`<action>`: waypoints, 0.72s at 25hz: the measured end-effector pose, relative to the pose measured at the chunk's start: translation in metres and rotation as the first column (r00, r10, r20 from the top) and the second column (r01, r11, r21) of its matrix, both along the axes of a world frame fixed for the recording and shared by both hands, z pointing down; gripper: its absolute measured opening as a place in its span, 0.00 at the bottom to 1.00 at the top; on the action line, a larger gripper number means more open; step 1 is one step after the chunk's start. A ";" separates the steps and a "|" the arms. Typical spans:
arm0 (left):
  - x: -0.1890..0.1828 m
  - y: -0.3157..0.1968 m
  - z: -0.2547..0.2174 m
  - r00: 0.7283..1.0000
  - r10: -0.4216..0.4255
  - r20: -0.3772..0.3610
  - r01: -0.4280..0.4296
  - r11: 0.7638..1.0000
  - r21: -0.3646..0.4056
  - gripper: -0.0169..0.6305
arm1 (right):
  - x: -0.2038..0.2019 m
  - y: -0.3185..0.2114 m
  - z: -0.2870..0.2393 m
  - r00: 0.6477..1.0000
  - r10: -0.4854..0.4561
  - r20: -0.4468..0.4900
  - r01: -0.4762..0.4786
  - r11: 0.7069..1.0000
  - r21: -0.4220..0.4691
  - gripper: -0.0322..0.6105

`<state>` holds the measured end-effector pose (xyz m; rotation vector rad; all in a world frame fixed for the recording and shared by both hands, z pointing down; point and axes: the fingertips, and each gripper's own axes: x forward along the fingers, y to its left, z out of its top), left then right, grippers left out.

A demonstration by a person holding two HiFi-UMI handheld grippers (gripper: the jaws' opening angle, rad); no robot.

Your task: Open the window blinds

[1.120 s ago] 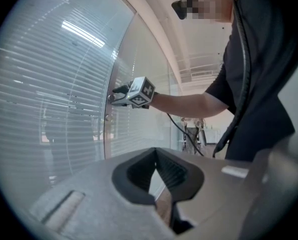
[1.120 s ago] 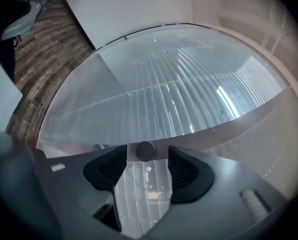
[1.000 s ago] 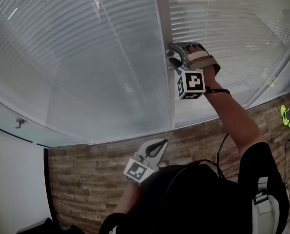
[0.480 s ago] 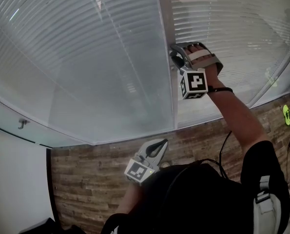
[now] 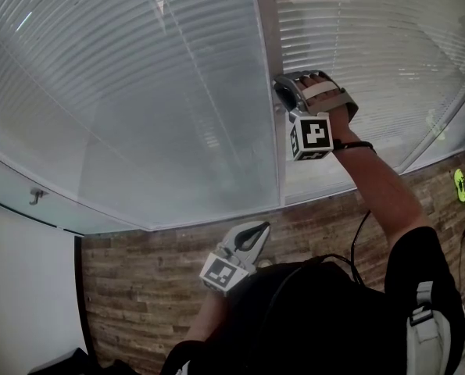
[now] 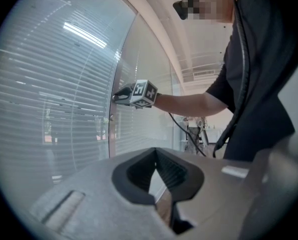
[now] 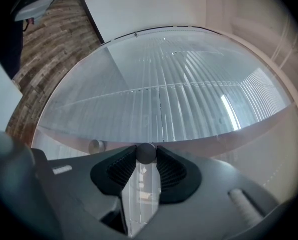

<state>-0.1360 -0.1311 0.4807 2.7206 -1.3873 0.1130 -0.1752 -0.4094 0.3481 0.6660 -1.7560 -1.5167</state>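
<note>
Landmark: the frame post (image 5: 267, 131), the upright bar between the two glazed panes in front of you.
Window blinds (image 5: 138, 76): horizontal slats behind the glass on both sides of the frame post. They cover the left pane fully, and the right pane is slatted as well. The view through them is hazy.
Knob (image 7: 146, 152): small, round and grey. It sits on the frame post at the height of your raised hand.
Second knob (image 7: 95, 146): a smaller round stub, just beside the first along the frame post.
Right gripper (image 5: 283, 94): you hold it up against the frame post, pointing nearly level at it. Its jaws have just been closing, and both ribbed pads now press on the knob, one on each side.
Right hand (image 5: 326, 100): it wraps the gripper body, just to the right of the frame post. The marker cube (image 5: 310, 135) hangs below it.
Left gripper (image 5: 257, 230): you hold it low by your torso, well below the foot of the frame post. Its jaw tips meet and nothing is between them.
Floor (image 5: 138, 287): wood-look planks run under the panes at the base of the frame post.
</note>
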 end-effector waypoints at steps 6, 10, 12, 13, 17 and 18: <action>0.001 0.000 0.001 1.000 0.005 0.011 -0.005 1.000 0.000 0.03 | 0.000 0.001 0.001 1.000 0.001 0.027 0.000 1.000 -0.013 0.25; 0.001 0.000 0.000 1.000 0.002 0.012 -0.002 1.000 0.002 0.03 | 0.000 0.001 -0.001 0.998 -0.001 0.061 0.004 0.999 -0.039 0.25; 0.001 0.001 0.000 1.000 0.000 0.012 0.000 1.000 0.001 0.03 | 0.000 0.001 -0.001 0.996 -0.002 0.089 0.007 0.998 -0.056 0.25; 0.000 0.001 0.001 1.000 -0.002 0.012 0.002 1.000 0.000 0.03 | 0.001 0.001 -0.002 0.994 -0.001 0.105 0.008 0.998 -0.067 0.25; -0.002 0.003 0.002 1.000 -0.008 0.012 0.008 1.000 -0.002 0.03 | 0.000 0.001 -0.004 0.986 0.009 0.166 0.009 0.994 -0.108 0.25; -0.002 0.003 0.003 1.000 -0.009 0.011 0.009 1.000 -0.005 0.03 | 0.000 0.001 -0.005 0.983 0.013 0.183 0.009 0.993 -0.117 0.25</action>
